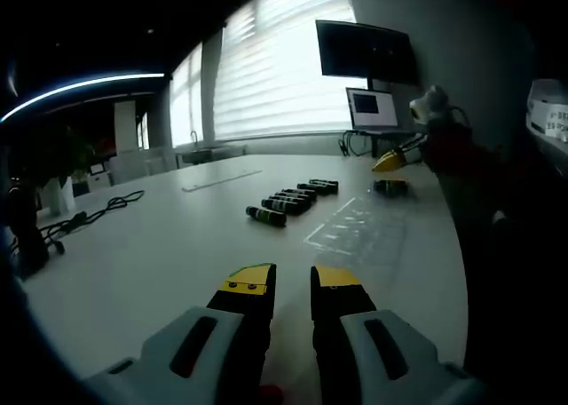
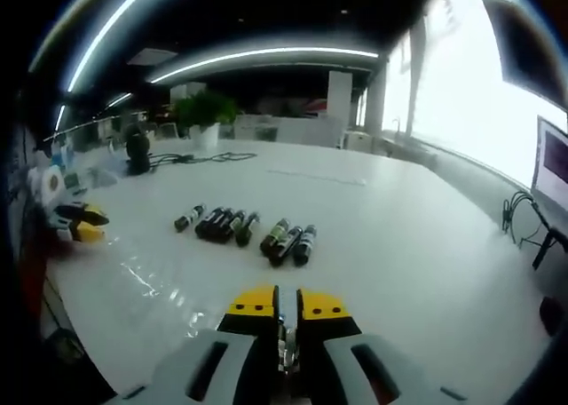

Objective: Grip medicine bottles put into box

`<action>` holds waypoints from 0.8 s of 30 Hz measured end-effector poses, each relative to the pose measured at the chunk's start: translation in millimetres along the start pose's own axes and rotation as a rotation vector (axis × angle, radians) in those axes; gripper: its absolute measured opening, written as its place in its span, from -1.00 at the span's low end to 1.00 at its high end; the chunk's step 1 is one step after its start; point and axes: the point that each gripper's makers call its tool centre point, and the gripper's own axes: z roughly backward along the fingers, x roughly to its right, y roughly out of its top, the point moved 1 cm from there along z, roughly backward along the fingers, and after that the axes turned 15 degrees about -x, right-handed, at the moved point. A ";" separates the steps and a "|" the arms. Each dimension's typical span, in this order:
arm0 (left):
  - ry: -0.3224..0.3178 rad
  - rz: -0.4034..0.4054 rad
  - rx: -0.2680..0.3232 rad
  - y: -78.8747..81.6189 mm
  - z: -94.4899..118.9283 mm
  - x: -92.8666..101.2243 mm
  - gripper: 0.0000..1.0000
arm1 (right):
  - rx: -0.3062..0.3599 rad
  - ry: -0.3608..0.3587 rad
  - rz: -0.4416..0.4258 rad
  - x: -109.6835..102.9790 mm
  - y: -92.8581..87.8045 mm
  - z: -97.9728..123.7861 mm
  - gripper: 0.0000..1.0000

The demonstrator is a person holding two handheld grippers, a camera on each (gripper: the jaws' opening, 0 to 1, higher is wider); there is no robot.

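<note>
Left gripper [image 1: 293,281]: yellow-tipped jaws standing a narrow gap apart, nothing between them, hanging over bare white table [image 1: 160,245]. Right gripper [image 2: 277,303]: yellow-tipped jaws drawn almost together, only a thin slit between them, nothing visibly held, hanging above the table near its front edge

Medicine bottles [image 1: 288,201]: small dark bottles with light labels, all lying on their sides on the table in a loose row; in the left gripper view one lies a little apart at the near end, the rest packed side by side toward the far end. In the right gripper view the same row [image 2: 248,227] reads as one bottle apart at the left, a cluster of four, then a cluster of three. One further dark bottle [image 1: 390,187] lies apart, beyond the clear box, just below the other gripper's yellow tip

Clear box [image 1: 351,227]: transparent, low, hard to read against the table, lying beside the row; seen in the right gripper view as a glinting patch near the table edge. No bottle can be made out inside it

Also present: black cable [image 1: 98,211] on the table, laptop [image 1: 373,110], wall monitor [image 1: 366,50], bright blinds [image 1: 275,59], potted plant [image 2: 206,112]
</note>
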 end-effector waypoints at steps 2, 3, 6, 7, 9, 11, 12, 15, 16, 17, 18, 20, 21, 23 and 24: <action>0.001 -0.001 0.000 0.0 -0.1 0.1 -0.81 | 0.010 -0.004 0.002 1.9 4.4 -2.1 -0.92; 0.000 0.000 0.000 0.0 -0.1 0.1 -0.81 | 0.013 -0.007 0.002 3.3 6.9 -3.1 -0.91; 0.000 0.000 0.000 -0.1 -0.1 0.0 -0.81 | 0.024 -0.009 0.002 5.3 12.5 -6.2 -0.90; 0.000 0.000 0.000 0.0 0.0 0.1 -0.81 | 0.025 -0.011 -0.001 6.5 13.8 -7.6 -0.90; -0.001 0.000 0.001 0.0 0.1 0.3 -0.81 | 0.024 -0.013 -0.004 5.8 13.9 -9.7 -0.90; -0.001 0.001 0.002 0.1 0.1 0.4 -0.81 | 0.025 -0.018 -0.001 7.1 14.6 -12.6 -0.90; -0.002 0.000 0.001 0.0 0.0 0.6 -0.81 | 0.022 -0.020 -0.001 8.1 15.0 -14.2 -0.89; -0.001 0.000 0.002 0.0 0.2 0.8 -0.81 | 0.011 -0.024 0.004 10.3 17.4 -18.8 -0.87; -0.002 0.001 0.002 0.0 0.3 0.8 -0.81 | 0.011 -0.025 0.006 11.0 18.5 -20.4 -0.86; -0.002 0.001 0.002 0.1 0.3 0.7 -0.81 | 0.010 -0.026 0.009 11.7 19.9 -22.2 -0.86; -0.001 0.001 0.002 0.0 0.4 0.5 -0.81 | 0.006 -0.026 0.008 12.5 21.0 -23.9 -0.86; -0.001 0.000 0.001 -0.1 0.4 0.4 -0.81 | 0.002 -0.026 0.006 13.3 22.2 -26.8 -0.86; 0.000 0.000 0.001 -0.2 0.4 0.2 -0.81 | -0.001 -0.028 0.006 13.7 22.9 -28.6 -0.86; -0.001 0.001 0.001 -0.2 0.5 0.1 -0.81 | -0.006 -0.036 0.012 14.6 25.7 -32.1 -0.85; -0.001 0.001 0.002 -0.2 0.6 0.1 -0.81 | -0.007 -0.038 0.015 14.9 27.8 -33.4 -0.85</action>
